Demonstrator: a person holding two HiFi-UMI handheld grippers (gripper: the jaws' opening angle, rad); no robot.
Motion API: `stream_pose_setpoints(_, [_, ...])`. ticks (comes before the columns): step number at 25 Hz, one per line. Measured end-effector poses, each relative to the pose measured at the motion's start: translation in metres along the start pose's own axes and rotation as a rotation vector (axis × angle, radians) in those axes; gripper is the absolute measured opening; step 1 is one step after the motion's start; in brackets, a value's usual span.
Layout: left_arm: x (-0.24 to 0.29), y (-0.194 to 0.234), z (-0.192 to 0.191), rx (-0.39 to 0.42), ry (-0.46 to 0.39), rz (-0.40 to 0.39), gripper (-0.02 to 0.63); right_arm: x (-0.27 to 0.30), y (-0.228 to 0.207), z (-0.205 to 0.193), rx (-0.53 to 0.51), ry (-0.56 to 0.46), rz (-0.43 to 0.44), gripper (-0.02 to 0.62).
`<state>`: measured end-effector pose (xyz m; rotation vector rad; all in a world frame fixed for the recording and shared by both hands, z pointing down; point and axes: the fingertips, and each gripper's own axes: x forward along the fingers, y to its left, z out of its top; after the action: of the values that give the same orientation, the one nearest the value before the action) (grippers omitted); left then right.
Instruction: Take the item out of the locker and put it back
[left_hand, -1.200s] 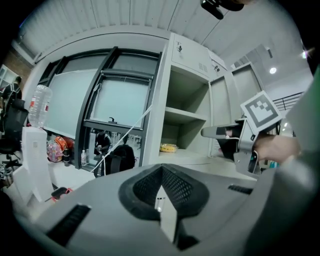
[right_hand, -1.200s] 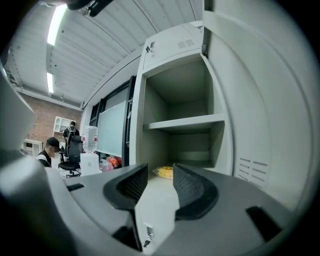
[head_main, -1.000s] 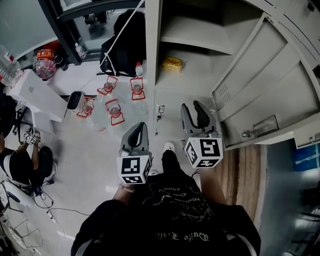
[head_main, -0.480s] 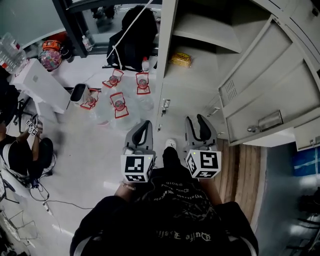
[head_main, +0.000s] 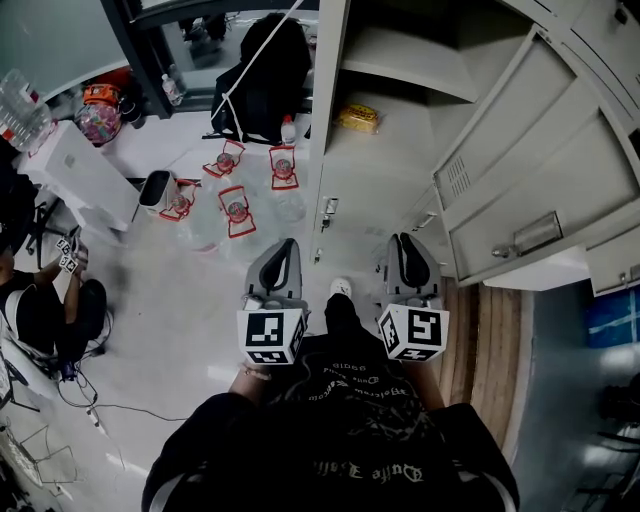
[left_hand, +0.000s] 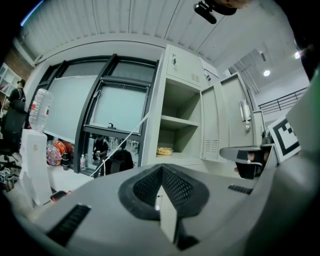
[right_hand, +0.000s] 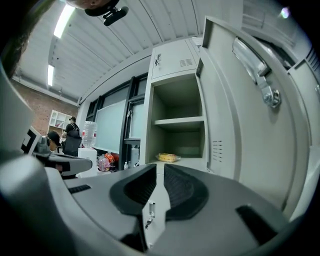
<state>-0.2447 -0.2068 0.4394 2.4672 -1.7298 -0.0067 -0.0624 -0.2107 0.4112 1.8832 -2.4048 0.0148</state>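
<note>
Packet (right_hand: 167, 157) sat well beyond the jaws; right gripper (right_hand: 159, 172), just closing to an empty slit, and left gripper (left_hand: 161, 175), clamped empty, could shove it.

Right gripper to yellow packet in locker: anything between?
Only bare grey shelf, per right gripper view. Right gripper, jaws just closing, empty, points at the yellow packet.

The yellow packet (head_main: 358, 118) on the locker (head_main: 385, 165) shelf is too small to tell what it holds. The locker's top runs off the head view's upper edge, and its open door (head_main: 520, 185) is cut by the right edge. A seated person (head_main: 40, 310) is cropped at the left edge, as is the water bottle (head_main: 18, 108). The red-trimmed items (head_main: 237, 210) on the floor are too small to identify.
</note>
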Motion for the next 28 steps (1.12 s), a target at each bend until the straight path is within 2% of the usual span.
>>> stream_pose_setpoints(7, [-0.002,-0.004,0.004,0.007,-0.011,0.004,0.006,-0.007,-0.009,0.002,0.008,-0.008,-0.010,0.006])
stream_pose_setpoints(13, [-0.001,-0.007,0.003,0.005,-0.006,0.004,0.006,-0.009,-0.009,0.003,-0.025,-0.005,-0.003,0.005])
stream_pose_setpoints(28, [0.009,-0.018,0.004,0.019,0.009,-0.011,0.006,-0.005,-0.011,-0.002,-0.016,0.014,0.034,0.003])
